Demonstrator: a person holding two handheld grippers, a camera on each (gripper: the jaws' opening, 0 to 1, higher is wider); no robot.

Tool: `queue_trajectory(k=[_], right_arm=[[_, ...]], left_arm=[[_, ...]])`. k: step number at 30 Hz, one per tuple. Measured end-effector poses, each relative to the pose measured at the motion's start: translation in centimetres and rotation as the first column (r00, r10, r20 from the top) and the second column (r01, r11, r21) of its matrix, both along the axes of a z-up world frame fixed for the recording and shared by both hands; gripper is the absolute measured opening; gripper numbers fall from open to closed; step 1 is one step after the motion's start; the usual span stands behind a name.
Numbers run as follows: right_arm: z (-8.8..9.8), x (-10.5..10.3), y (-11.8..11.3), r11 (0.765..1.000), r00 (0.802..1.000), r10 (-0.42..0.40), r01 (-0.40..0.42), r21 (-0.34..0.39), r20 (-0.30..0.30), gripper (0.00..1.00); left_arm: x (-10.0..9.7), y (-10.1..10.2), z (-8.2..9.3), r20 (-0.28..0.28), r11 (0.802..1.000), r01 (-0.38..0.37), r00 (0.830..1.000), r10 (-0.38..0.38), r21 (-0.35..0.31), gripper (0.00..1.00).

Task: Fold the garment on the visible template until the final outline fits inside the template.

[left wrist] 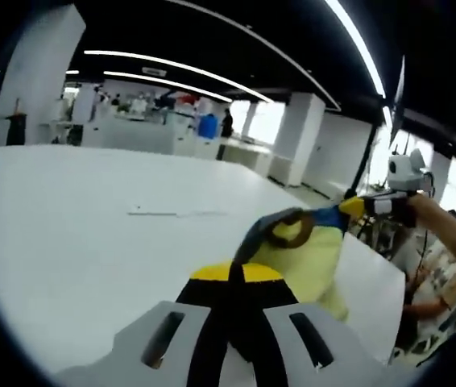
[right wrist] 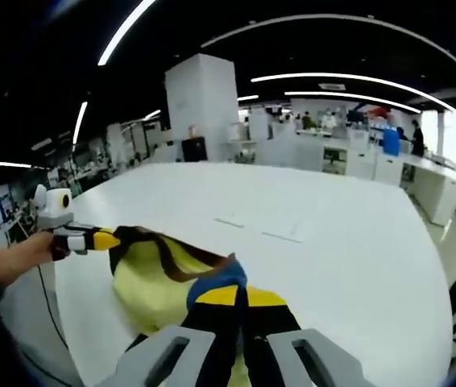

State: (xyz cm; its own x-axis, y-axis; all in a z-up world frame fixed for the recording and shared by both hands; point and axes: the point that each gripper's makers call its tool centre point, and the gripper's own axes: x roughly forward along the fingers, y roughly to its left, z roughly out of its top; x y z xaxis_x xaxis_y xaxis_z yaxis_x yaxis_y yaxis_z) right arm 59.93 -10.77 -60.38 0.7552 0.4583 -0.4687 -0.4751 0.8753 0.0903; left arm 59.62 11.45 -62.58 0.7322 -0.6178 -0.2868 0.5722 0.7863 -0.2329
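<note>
Above the white table (right wrist: pixel 357 242), both the left gripper (left wrist: pixel 232 274) and right gripper (right wrist: pixel 232 298) clamp the yellow garment (right wrist: pixel 151 282) aloft, so folding looks barely begun.

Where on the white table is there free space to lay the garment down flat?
The wide white table beyond the yellow garment is bare up to its far edge, save thin marks near the middle. It is crowded at the near edge, where the left gripper and right gripper hold the garment between them.
</note>
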Motion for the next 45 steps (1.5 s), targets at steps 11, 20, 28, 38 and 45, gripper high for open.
queue_trajectory(k=[11,20,28,38,45], right_arm=[[-0.1,6.0,0.2,0.997,0.996,-0.065,0.062,0.055,0.059,0.00],[-3.4,10.3,-0.8,0.983,0.983,-0.178,0.176,0.049,0.045,0.00],[-7.8,14.3,-2.2,0.962,0.962,-0.274,0.274,0.010,0.020,0.00],[-12.8,15.9,-2.5,0.949,0.947,-0.313,0.314,-0.005,-0.074,0.00],[-14.3,16.6,-2.7,0.958,0.951,-0.288,0.284,-0.051,-0.109,0.00]], left_arm=[[5.2,0.0,1.7,0.055,0.999,-0.039,0.998,0.038,0.010,0.00],[10.1,0.5,-0.3,0.045,0.990,-0.139,0.989,0.138,0.031,0.00],[14.0,0.7,-4.6,0.039,0.972,-0.207,0.978,0.204,0.112,0.00],[16.4,-0.1,-9.2,-0.010,0.969,-0.202,0.979,0.205,0.141,0.00],[17.0,-0.1,-10.6,-0.002,0.954,-0.186,0.981,0.192,0.236,0.02]])
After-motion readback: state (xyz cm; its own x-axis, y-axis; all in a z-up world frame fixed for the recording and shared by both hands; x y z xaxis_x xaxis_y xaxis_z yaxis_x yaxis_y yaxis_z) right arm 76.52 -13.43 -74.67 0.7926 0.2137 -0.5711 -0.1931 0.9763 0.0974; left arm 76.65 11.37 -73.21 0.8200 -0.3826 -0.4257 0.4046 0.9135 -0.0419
